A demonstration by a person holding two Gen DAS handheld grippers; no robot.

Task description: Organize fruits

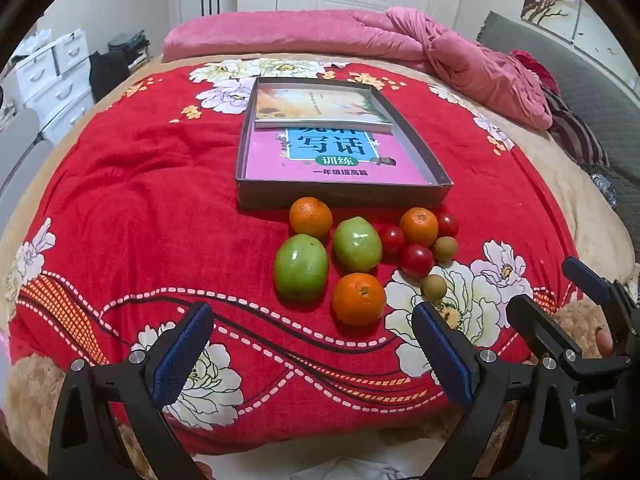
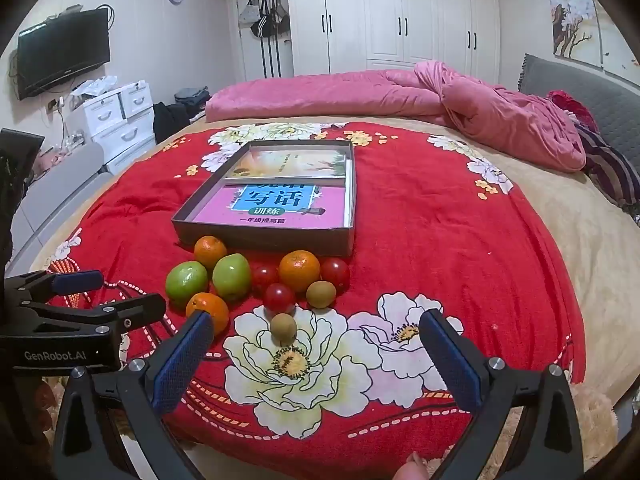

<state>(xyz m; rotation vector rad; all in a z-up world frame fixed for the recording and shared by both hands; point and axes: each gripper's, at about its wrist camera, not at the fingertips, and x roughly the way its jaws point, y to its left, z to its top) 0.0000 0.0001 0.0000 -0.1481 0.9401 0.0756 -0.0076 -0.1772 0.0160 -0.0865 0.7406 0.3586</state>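
the fruits (image 1: 356, 244) are lying clustered on the bed's red blanket (image 1: 160, 208), just before the shallow box (image 1: 344, 194), likely their destination. the left gripper (image 1: 312, 356) and right gripper (image 2: 316, 364) are hovering wide, empty, ready to pick.

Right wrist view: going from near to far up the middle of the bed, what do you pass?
Large white flower print → small brown fruit → red tomato → orange → shallow box → pink book → rolled pink quilt → white wardrobe.
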